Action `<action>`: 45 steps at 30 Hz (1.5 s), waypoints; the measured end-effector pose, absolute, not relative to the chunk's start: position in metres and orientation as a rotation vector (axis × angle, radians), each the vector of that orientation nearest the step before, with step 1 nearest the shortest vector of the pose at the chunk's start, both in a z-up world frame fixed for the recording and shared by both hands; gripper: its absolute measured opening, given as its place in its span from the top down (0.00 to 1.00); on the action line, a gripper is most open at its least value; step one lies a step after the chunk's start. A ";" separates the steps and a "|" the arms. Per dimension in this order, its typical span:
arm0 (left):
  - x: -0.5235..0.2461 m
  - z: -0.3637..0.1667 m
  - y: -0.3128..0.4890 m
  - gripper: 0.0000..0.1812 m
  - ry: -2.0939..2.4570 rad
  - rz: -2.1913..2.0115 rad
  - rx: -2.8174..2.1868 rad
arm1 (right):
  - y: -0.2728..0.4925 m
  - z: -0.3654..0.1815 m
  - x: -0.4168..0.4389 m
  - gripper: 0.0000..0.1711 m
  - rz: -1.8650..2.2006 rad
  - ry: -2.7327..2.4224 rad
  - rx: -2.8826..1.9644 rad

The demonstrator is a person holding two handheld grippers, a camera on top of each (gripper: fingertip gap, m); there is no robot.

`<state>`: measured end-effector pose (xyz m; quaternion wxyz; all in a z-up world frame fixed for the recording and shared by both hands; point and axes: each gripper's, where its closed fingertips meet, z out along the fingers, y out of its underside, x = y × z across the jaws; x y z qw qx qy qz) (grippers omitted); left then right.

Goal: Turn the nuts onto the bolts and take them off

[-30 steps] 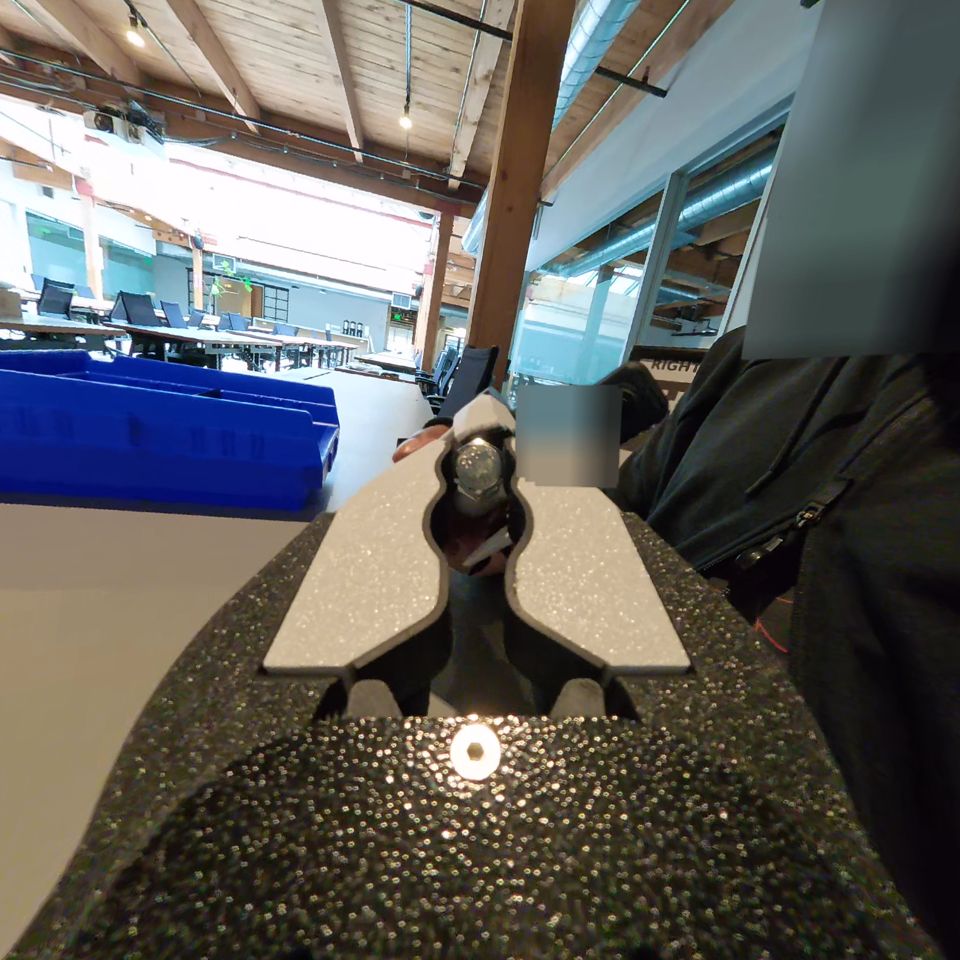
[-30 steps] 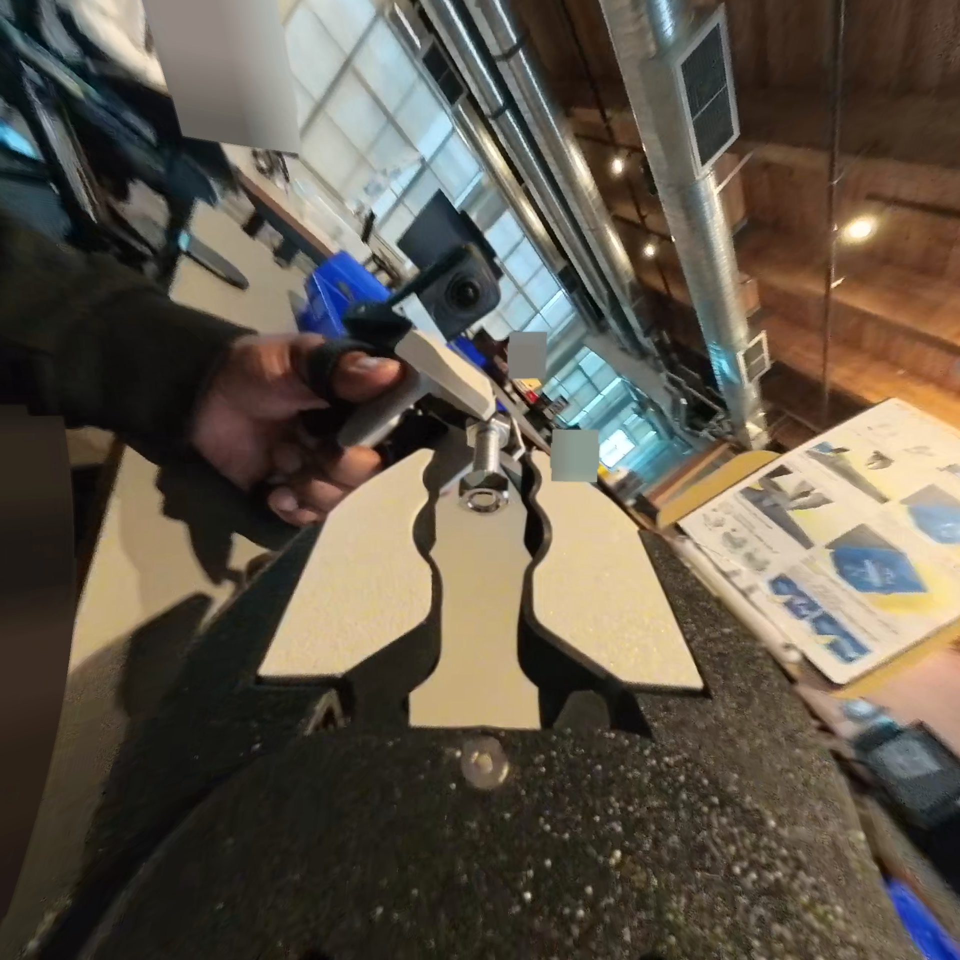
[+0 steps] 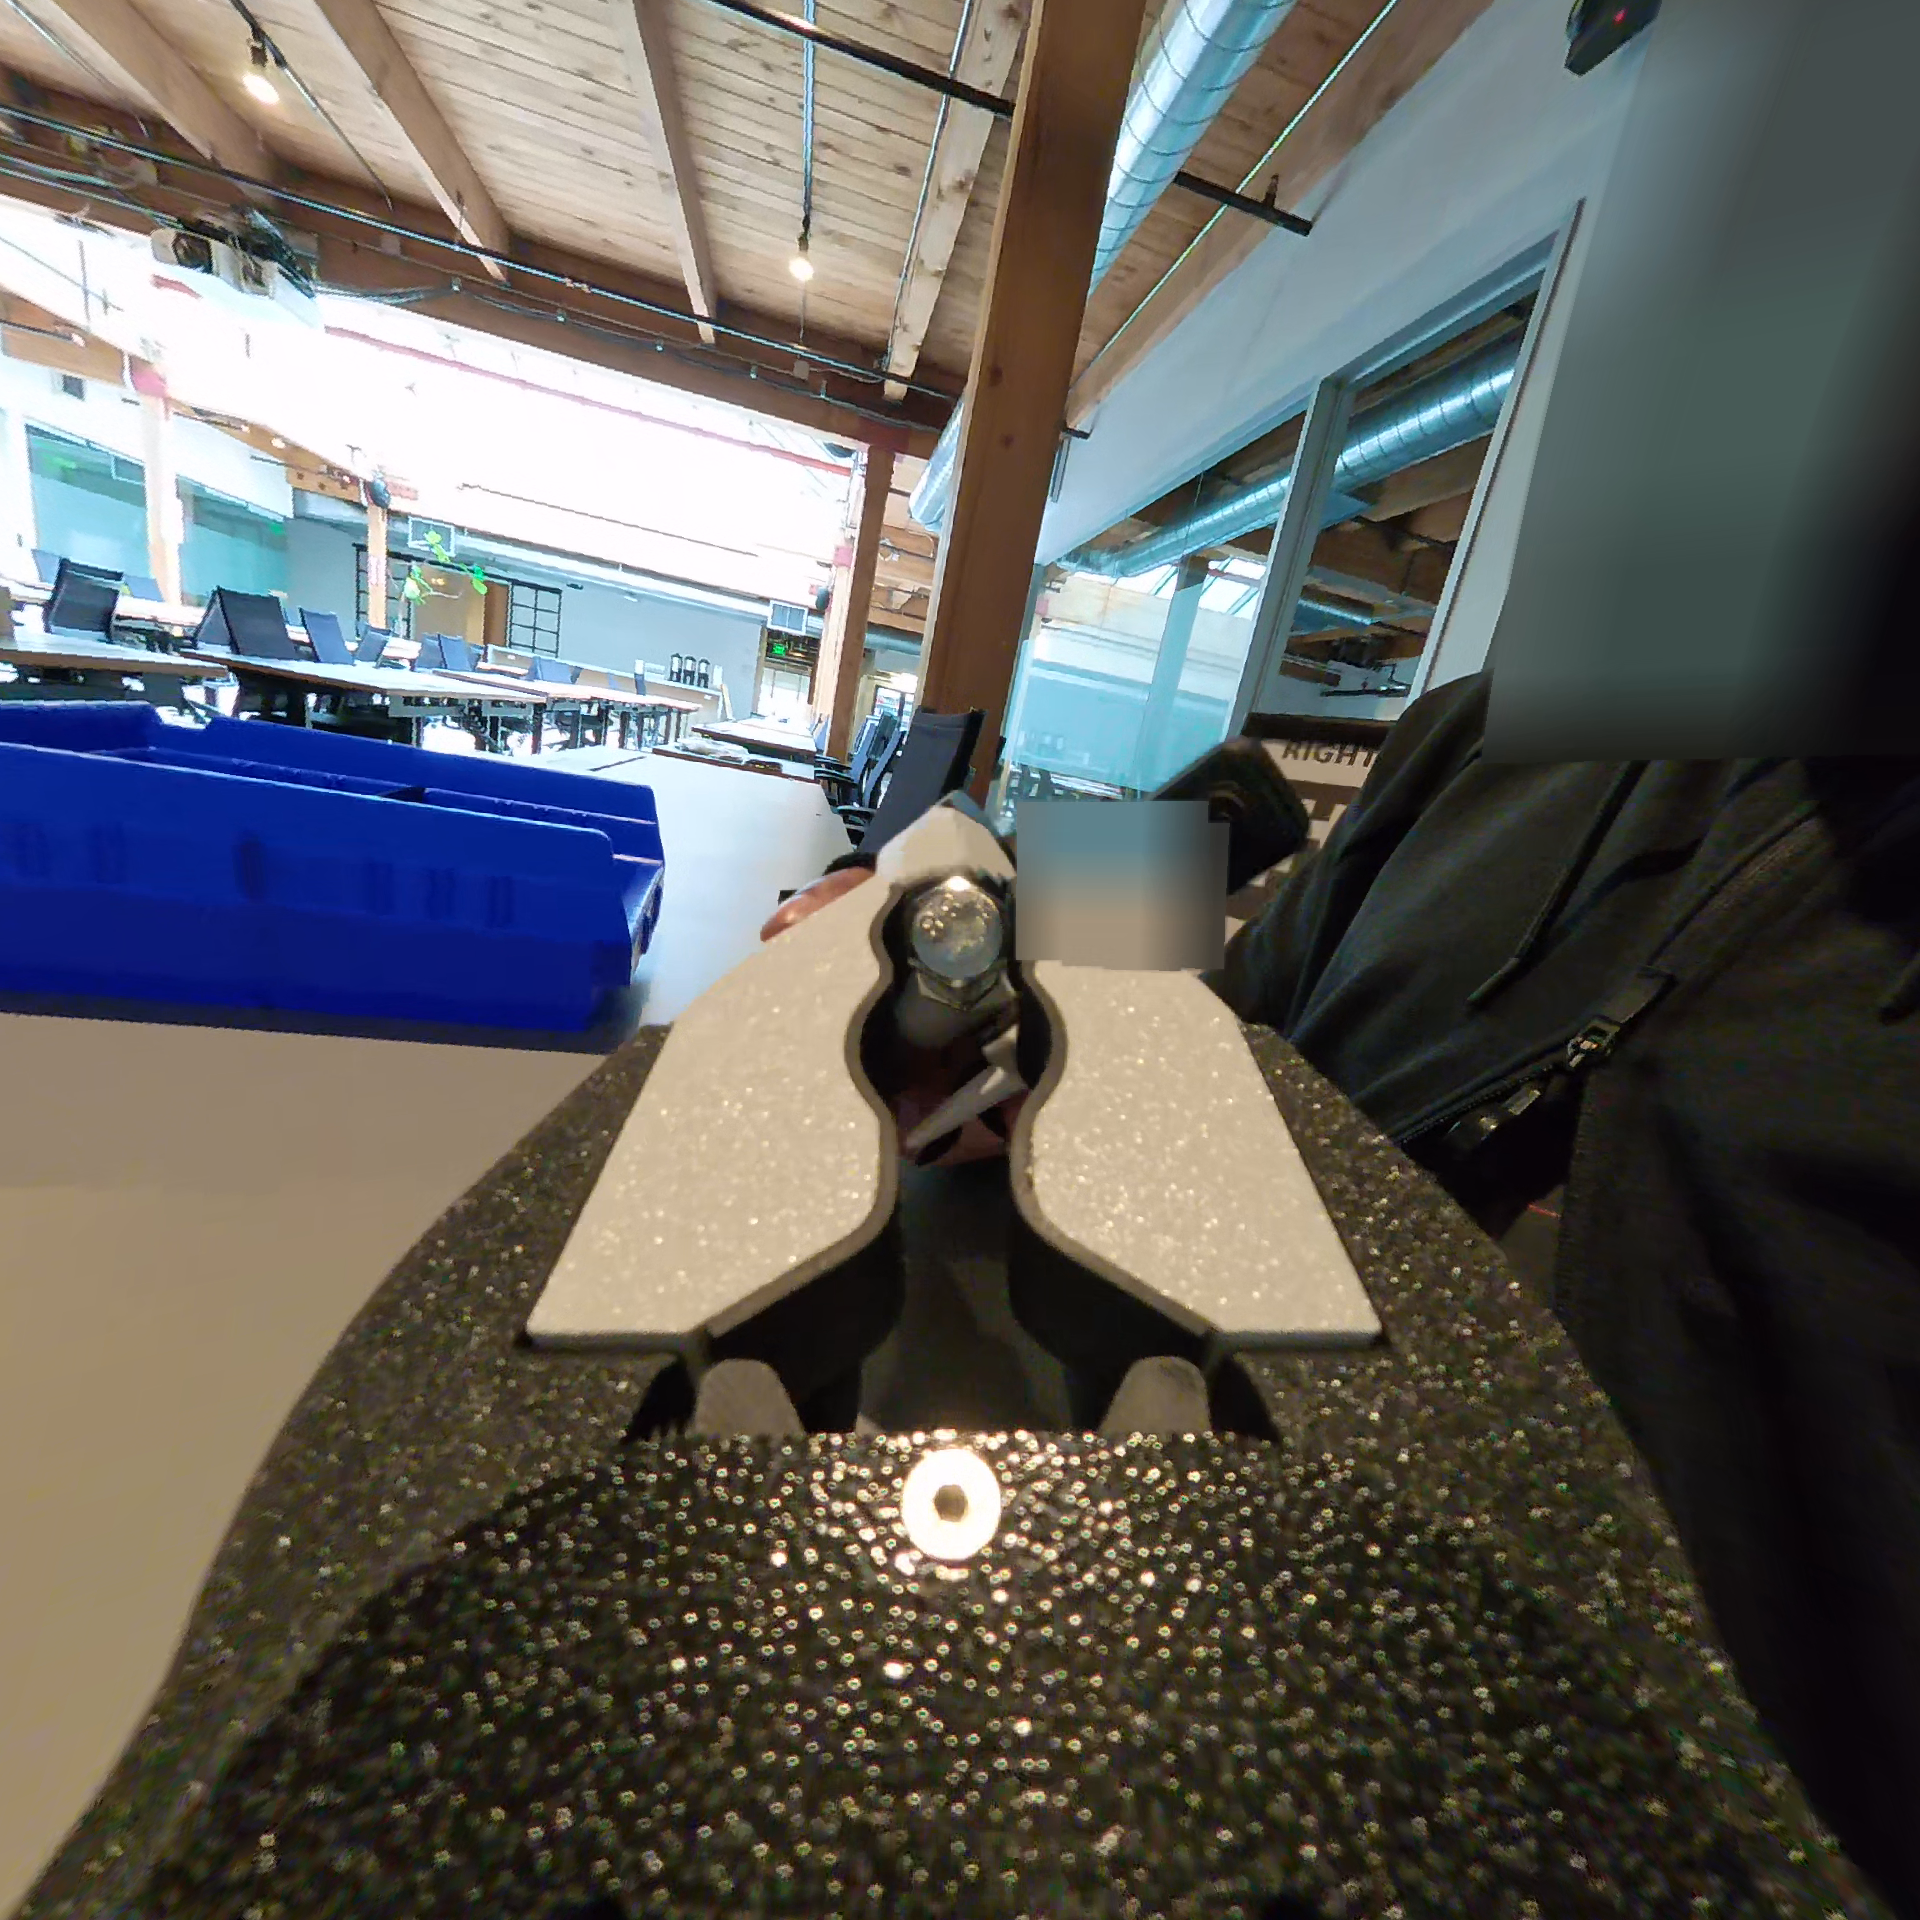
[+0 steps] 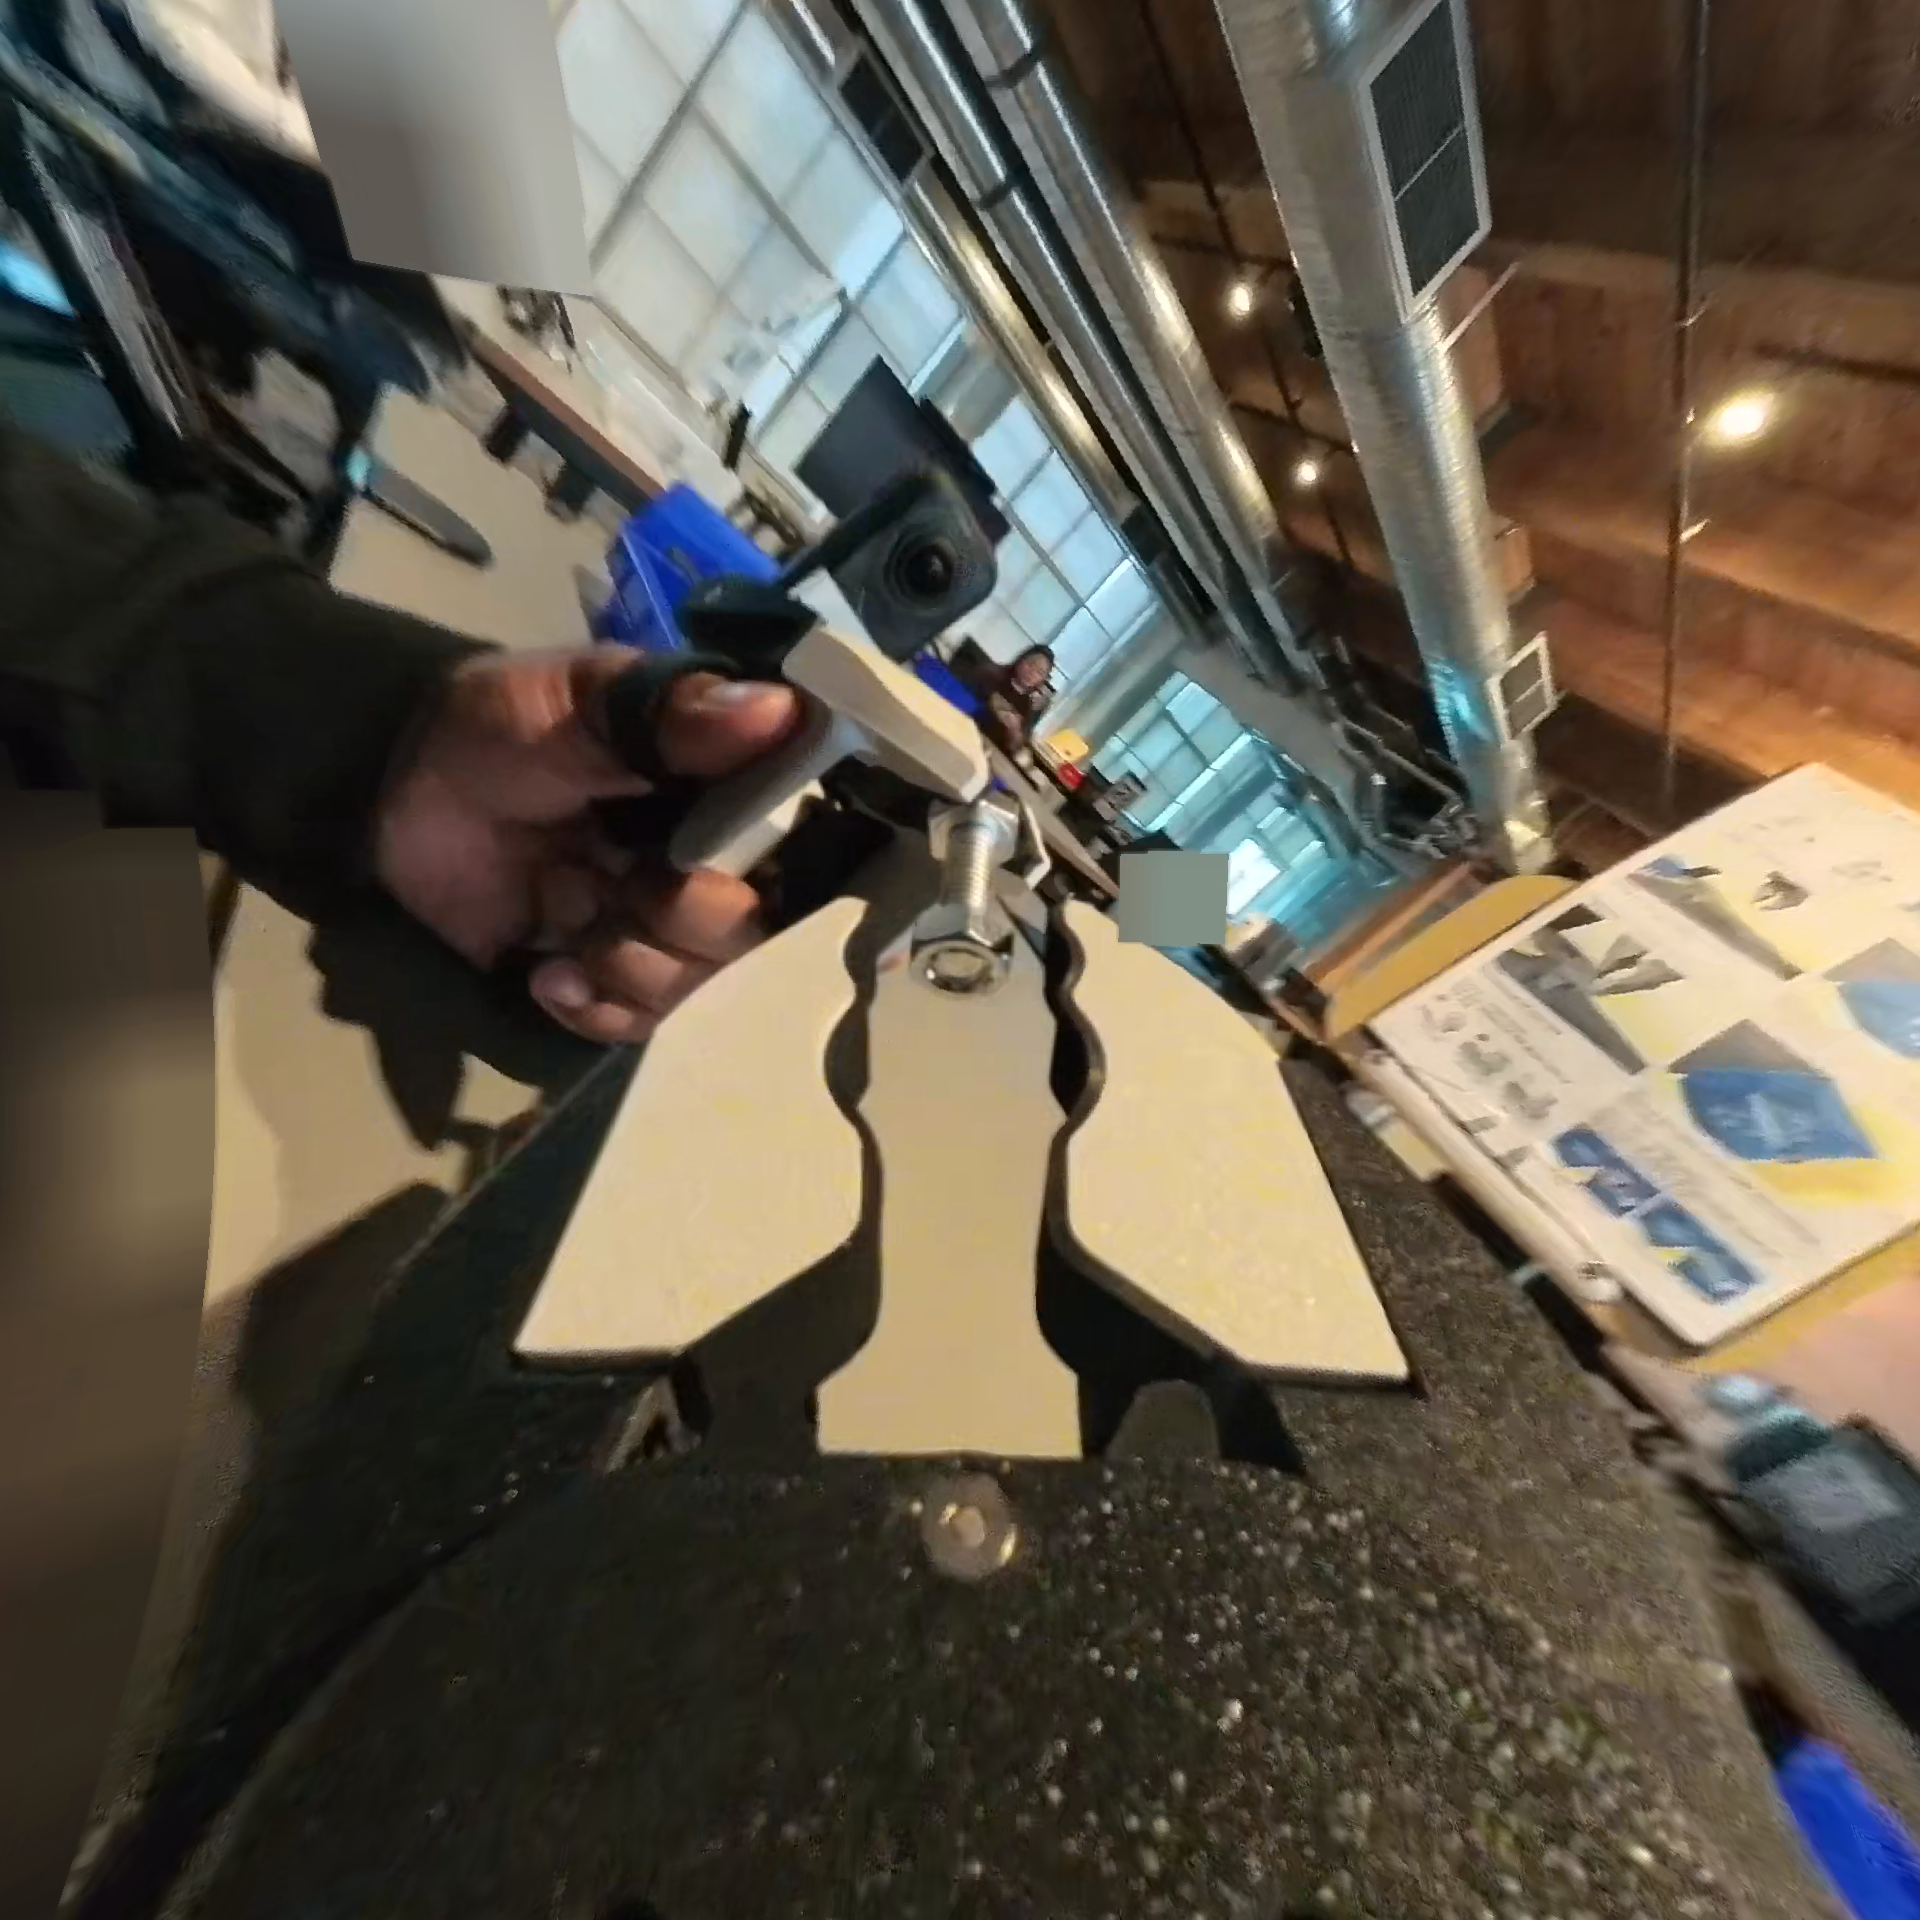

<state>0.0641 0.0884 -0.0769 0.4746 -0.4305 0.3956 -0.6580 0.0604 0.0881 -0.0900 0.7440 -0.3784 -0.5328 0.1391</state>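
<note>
A steel bolt (image 3: 951, 930) is clamped by its head between my left gripper's (image 3: 951, 914) fingers, held in the air above the table. In the right wrist view the bolt's threaded shaft (image 4: 971, 868) points toward me, with a hex nut (image 4: 961, 958) threaded on near its end. My right gripper (image 4: 964, 920) sits around the nut, its jaws apart with a gap on each side of the nut. A hand (image 4: 540, 790) holds the left gripper. The right gripper's white fingers (image 3: 940, 836) show just behind the bolt head.
A blue bin (image 3: 312, 862) stands on the grey table (image 3: 208, 1195) at the left. The person's dark jacket (image 3: 1662, 1039) fills the right side. A printed sheet (image 4: 1662, 1039) lies on the table to the right in the right wrist view. My two grippers' fingertips are within a few centimetres of each other.
Both grippers have kept their places around the bolt. The nut and the left gripper sit slightly higher in the right wrist view. The grip on the bolt head has not changed.
</note>
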 end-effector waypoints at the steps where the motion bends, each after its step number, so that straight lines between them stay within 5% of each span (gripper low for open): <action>1: 0.063 -0.076 0.088 0.91 0.963 -1.611 -1.043 | 0.087 -0.087 0.062 0.80 0.379 -1.150 -0.844; 9: 0.062 -0.071 0.085 0.91 0.984 -1.524 -0.995 | 0.082 -0.082 0.066 0.80 1.181 -1.046 -1.068; 15: 0.065 -0.073 0.084 0.91 1.006 -1.467 -0.999 | 0.083 -0.083 0.067 0.84 1.335 -1.026 -1.120; 21: 0.064 -0.073 0.087 0.91 0.991 -1.472 -1.010 | 0.084 -0.092 0.062 0.90 1.205 -1.083 -1.125; 29: 0.060 -0.074 0.092 0.91 0.928 -1.617 -1.046 | 0.092 -0.094 0.060 0.89 0.386 -1.161 -0.877; 33: 0.058 -0.071 0.091 0.91 0.931 -1.601 -1.016 | 0.090 -0.092 0.060 0.79 0.613 -1.130 -0.958; 45: 0.060 -0.067 0.085 0.91 0.986 -1.437 -0.963 | 0.078 -0.084 0.064 0.80 1.494 -1.010 -1.146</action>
